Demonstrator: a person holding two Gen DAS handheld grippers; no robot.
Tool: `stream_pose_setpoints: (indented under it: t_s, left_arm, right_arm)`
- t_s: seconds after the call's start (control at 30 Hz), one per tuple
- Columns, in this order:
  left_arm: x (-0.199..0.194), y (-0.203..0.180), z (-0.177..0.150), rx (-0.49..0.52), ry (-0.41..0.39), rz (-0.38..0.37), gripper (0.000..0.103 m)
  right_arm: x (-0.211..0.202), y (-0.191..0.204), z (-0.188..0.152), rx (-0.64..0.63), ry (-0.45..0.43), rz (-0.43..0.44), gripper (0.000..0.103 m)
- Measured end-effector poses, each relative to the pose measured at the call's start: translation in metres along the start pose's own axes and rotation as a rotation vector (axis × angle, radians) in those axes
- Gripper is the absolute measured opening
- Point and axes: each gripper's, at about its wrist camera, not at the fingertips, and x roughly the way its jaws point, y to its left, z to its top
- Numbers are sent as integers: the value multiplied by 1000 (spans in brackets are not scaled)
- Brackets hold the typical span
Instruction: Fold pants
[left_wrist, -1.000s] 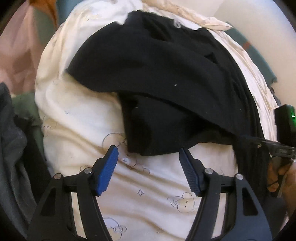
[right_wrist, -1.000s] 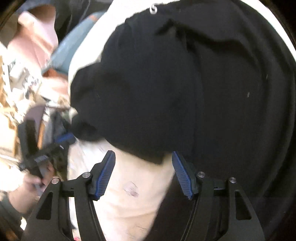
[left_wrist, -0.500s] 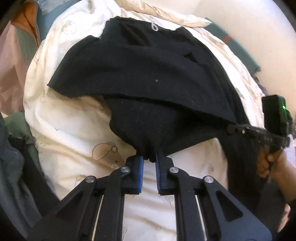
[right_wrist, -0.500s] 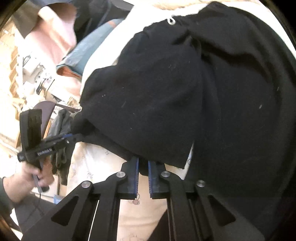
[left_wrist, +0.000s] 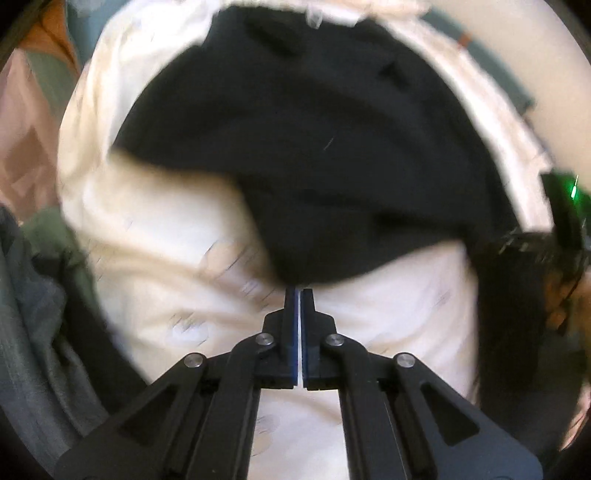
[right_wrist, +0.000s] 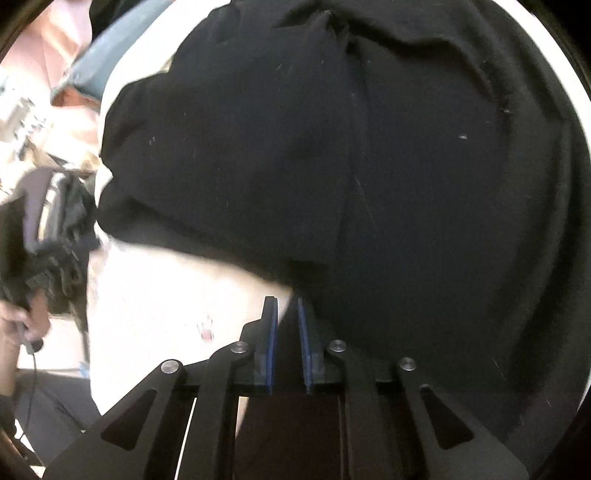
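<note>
Black pants lie spread over a cream bear-print bedcover. My left gripper is shut, and the near corner of the pants runs straight into its fingertips. In the right wrist view the pants fill most of the picture. My right gripper holds another part of the near edge; its jaws are opening slightly, with a bunch of black cloth between the pads. The other gripper shows blurred at the side of each view: the right one and the left one, with a hand on it.
Grey-green clothes and a pink cloth are piled to the left of the bedcover. A teal item lies at its far right edge. The right wrist view shows a blue cloth and blurred clutter beyond the bed.
Both grippers went from wide open to closed on the near edge of the pants. The right jaws now stand a little wider than half a second ago. Both views have turned blurry.
</note>
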Motion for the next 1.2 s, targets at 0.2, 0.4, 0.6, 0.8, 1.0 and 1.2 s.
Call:
stream_pose_setpoints:
  t_s: [0.2,0.4,0.6,0.8,1.0,1.2]
  left_arm:
    - [33,-14,22,-100,-84,20,1]
    - [76,-4,26,-115,125,177,1]
    - [51,-39,26,-143,116,231,56]
    - [5,-88,-8,-178,-20,251,96]
    - [-1,-130,-63,-195,-12,115,96]
    - [19,-176,-109,-120,93,35,96]
  right_arm:
    - [-21,12,26,7,-237,43,14]
    - [51,0,46,104,-101,6,10]
    - [1,8,26,62,-149,53,14]
    - [-83,-18,-26,79,-218,60,43]
    - [-168,-66,-84,119,-258,-66,82]
    - [-191,-122,-136,233,-106,-167,82]
